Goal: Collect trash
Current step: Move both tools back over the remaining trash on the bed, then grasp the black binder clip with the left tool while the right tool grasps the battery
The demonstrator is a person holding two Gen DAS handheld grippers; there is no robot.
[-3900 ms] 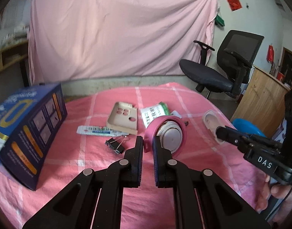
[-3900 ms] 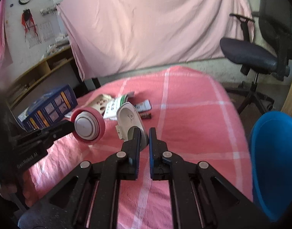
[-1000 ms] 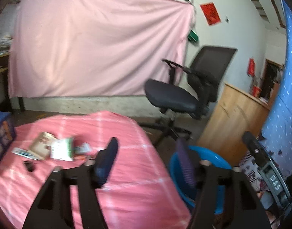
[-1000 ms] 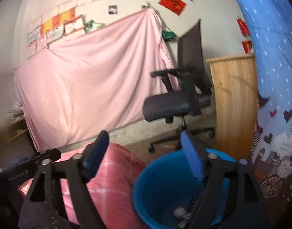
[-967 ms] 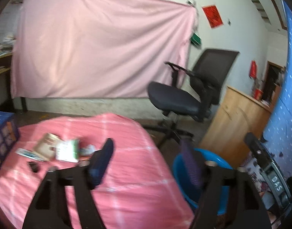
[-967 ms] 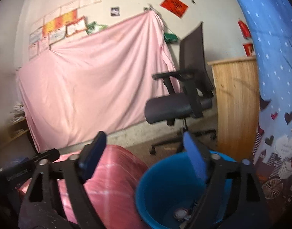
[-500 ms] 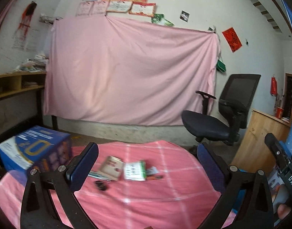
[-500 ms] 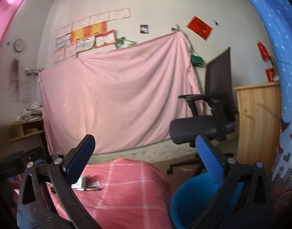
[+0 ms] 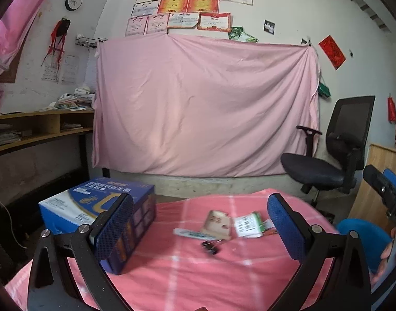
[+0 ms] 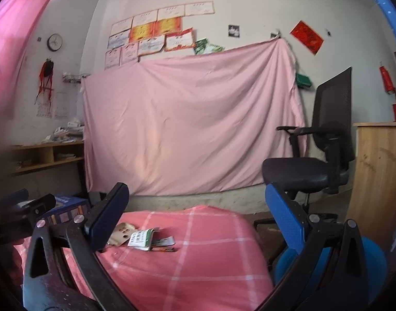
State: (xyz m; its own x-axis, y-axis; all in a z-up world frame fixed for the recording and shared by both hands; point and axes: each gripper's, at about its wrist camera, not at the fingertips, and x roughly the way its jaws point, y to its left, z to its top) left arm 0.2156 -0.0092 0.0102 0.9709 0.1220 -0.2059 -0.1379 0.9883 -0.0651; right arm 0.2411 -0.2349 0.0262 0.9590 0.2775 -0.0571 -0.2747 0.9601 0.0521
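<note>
On the pink checked table (image 9: pixel 198 280) lie a beige phone case (image 9: pixel 218 222), a green and white packet (image 9: pixel 247 224), a flat tube (image 9: pixel 190 233) and a black binder clip (image 9: pixel 210 247). My left gripper (image 9: pixel 200 230) is open and empty, aimed at that pile from the near side. My right gripper (image 10: pixel 198 215) is open and empty too, facing the same phone case (image 10: pixel 121 234) and packet (image 10: pixel 142 238) from the right end of the table (image 10: pixel 198 272). The blue bin (image 9: pixel 363 235) stands off the table's right edge; the bin (image 10: pixel 371 261) is low right in the right wrist view.
A blue carton (image 9: pixel 99 217) stands on the table's left part. A black office chair (image 9: pixel 327 160) and a wooden cabinet (image 10: pixel 376 181) are at the right. A pink sheet (image 9: pixel 203 108) hangs behind. Wooden shelves (image 9: pixel 37 132) run along the left wall.
Both grippers have swung left from the blue bin back toward the table; the trash pile now sits between the fingers. The left jaws widened over the last second.
</note>
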